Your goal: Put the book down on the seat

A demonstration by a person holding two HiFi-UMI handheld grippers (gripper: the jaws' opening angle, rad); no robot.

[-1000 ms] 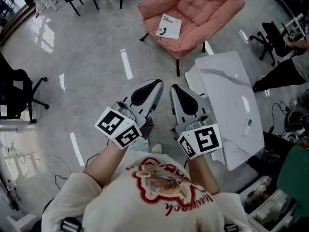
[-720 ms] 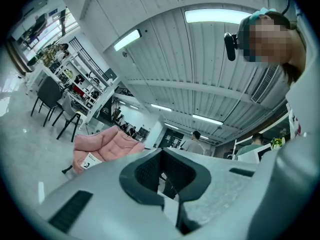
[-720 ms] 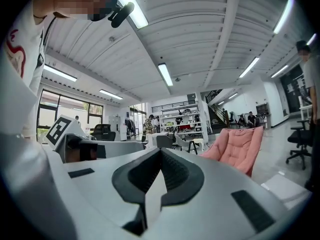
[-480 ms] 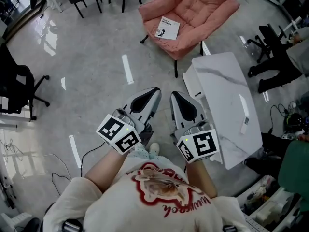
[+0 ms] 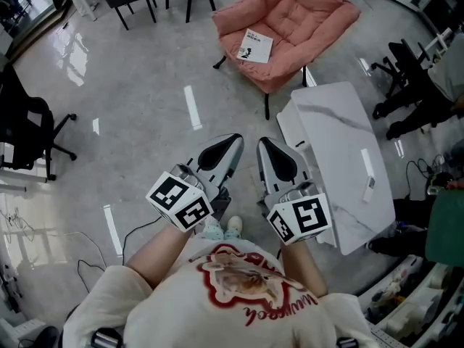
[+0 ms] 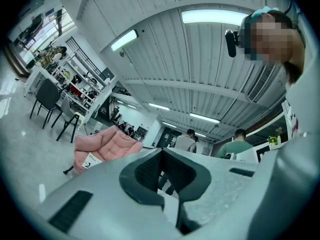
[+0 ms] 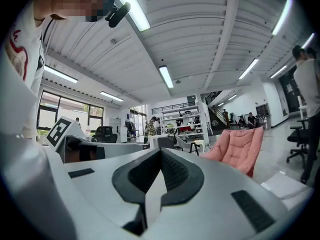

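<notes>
The white paperback book [image 5: 255, 46] lay flat on the left part of the seat of the pink cushioned armchair [image 5: 308, 17], at the far end of the head view; the left gripper [image 5: 232, 139] and the right gripper [image 5: 264, 143] hung side by side near the person's body, well apart from it, with a white marble-patterned table [image 5: 341, 136] to their right; in the left gripper view the jaws were pressed together on nothing, the book small on the far chair; in the right gripper view the jaws likewise met, empty; the put-down looked finished, so the next move seemed only to call for staying clear.
</notes>
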